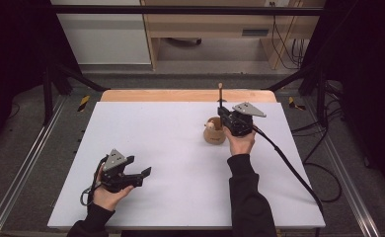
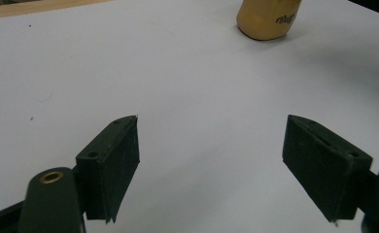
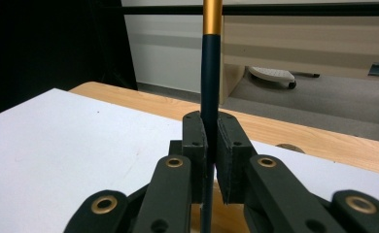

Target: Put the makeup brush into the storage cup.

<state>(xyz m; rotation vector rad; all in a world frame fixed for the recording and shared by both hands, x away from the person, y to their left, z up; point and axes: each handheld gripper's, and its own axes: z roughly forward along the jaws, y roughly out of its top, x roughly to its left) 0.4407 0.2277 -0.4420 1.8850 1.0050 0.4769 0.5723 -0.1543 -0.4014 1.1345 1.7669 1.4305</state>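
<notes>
White table (image 1: pixel 180 163), person's forearms in dark sleeves coming in from the bottom edge. Left gripper (image 1: pixel 140 173) sits low at the near-left of the table, held in the left hand (image 1: pixel 109 195), jaws spread wide with nothing between them — the left gripper view shows bare white surface in the gap. Right gripper (image 1: pixel 222 114) is further out, right of centre, held in the right hand (image 1: pixel 240 142). Its jaws are clamped on a thin upright stick (image 3: pixel 210 73), dark blue along the lower shaft, gold-orange higher up; it stands vertical and pokes above the gripper in the high view. Just beside the gripper, on its left, stands a small tan wooden cup (image 1: pixel 214 132) on the table — something pale inside it, too small to identify. Stick's lower end looks to be over or in the cup; can't tell which.
</notes>
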